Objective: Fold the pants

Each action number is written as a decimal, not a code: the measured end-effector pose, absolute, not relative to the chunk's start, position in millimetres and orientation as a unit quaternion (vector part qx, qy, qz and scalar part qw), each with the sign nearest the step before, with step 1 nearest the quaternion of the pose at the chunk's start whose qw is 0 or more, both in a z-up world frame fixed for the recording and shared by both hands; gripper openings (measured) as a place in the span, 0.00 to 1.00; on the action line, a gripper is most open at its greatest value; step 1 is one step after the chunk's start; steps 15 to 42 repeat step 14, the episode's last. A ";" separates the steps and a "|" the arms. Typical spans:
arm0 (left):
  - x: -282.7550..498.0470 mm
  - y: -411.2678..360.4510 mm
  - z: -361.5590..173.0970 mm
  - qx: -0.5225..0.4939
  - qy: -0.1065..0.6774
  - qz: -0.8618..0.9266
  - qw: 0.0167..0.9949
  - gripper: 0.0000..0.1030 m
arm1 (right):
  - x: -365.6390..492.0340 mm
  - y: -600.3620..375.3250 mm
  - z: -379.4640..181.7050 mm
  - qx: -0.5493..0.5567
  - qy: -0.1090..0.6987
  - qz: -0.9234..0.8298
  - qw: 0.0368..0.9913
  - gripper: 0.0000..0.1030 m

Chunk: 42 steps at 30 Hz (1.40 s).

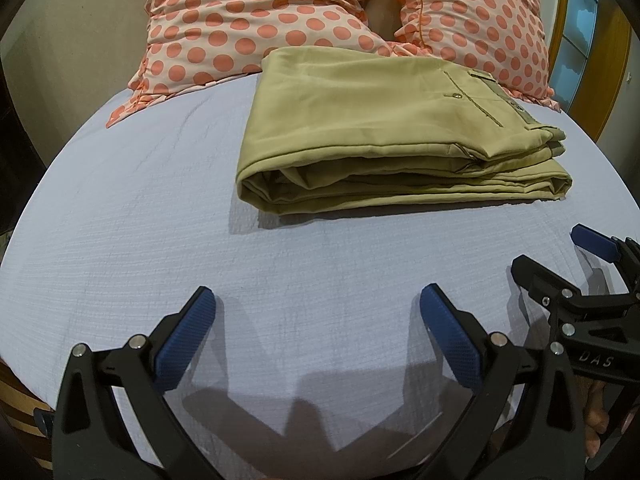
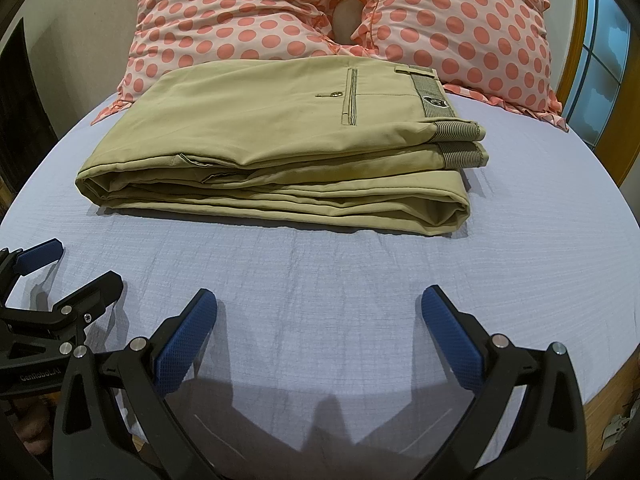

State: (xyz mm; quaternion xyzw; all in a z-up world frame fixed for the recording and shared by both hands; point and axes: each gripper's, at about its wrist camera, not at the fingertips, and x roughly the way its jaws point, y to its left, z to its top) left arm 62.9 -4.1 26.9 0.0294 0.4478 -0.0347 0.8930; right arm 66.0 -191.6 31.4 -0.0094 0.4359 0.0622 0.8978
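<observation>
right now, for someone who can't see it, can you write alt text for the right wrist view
Khaki pants lie folded into a neat stack on a pale blue bedsheet, in front of two pink polka-dot pillows. The right tongs hover open and empty over the sheet in the foreground, with the left tongs at the left edge.

The khaki pants [image 2: 276, 148] lay folded in a flat stack on the lilac bed sheet [image 2: 320, 280], toward the head edge and touching two polka-dot pillows [image 2: 460, 20]. The right gripper [image 2: 320, 312] hovered near the foot edge, jaws spread and empty. The left gripper [image 2: 70, 266] was at the left side, likewise spread.
</observation>
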 end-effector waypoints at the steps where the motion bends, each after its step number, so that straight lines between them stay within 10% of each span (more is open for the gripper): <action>1: 62.7 -4.2 27.4 0.029 0.449 -0.035 0.893 0.98 | 66.2 -191.6 31.5 -0.009 0.436 0.062 0.898 0.99; 42: 61.8 -5.5 27.4 0.031 0.444 -0.035 0.895 0.98 | 66.2 -192.6 31.7 -0.010 0.436 0.063 0.898 0.99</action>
